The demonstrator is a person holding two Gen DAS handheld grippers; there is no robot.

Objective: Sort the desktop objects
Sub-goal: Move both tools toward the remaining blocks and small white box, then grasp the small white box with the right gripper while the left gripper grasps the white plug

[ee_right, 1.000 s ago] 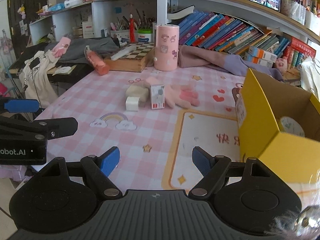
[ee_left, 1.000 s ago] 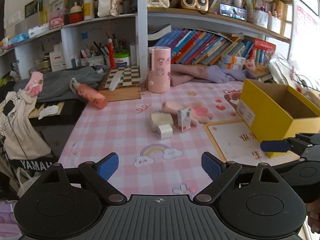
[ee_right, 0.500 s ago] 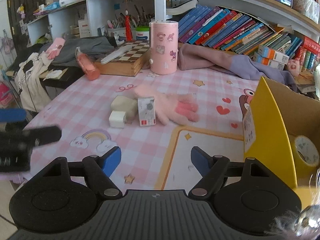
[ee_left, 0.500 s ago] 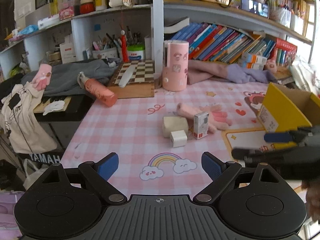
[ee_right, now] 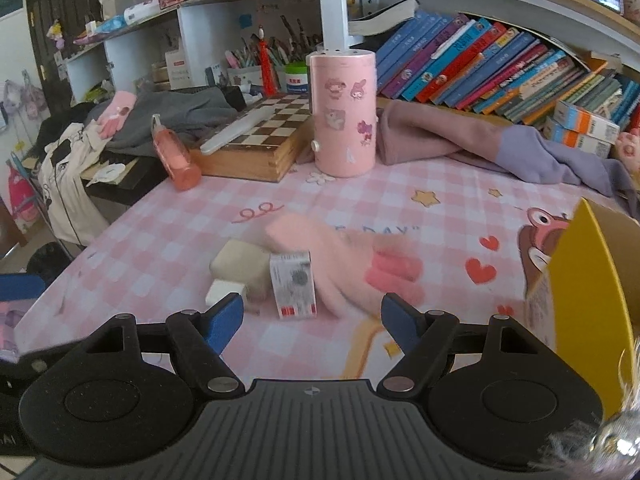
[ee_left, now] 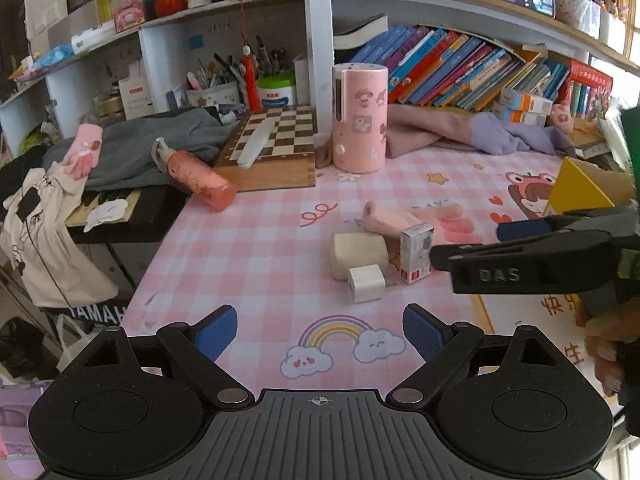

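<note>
Desktop clutter [ee_left: 380,256] on pink checked tablecloth [ee_left: 256,264], bookshelves [ee_right: 480,64] behind, both claws apparently open, empty.

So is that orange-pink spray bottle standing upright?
No, the spray bottle lies tipped over, its nozzle end propped up by the chessboard.

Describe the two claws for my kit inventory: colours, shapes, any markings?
Both are alike. The left claw has a black ribbed body with two round discs, black link arms with silver pins, and blue pads. The right claw matches; seen from the side, its arm bears raised letters "DAS".
</note>
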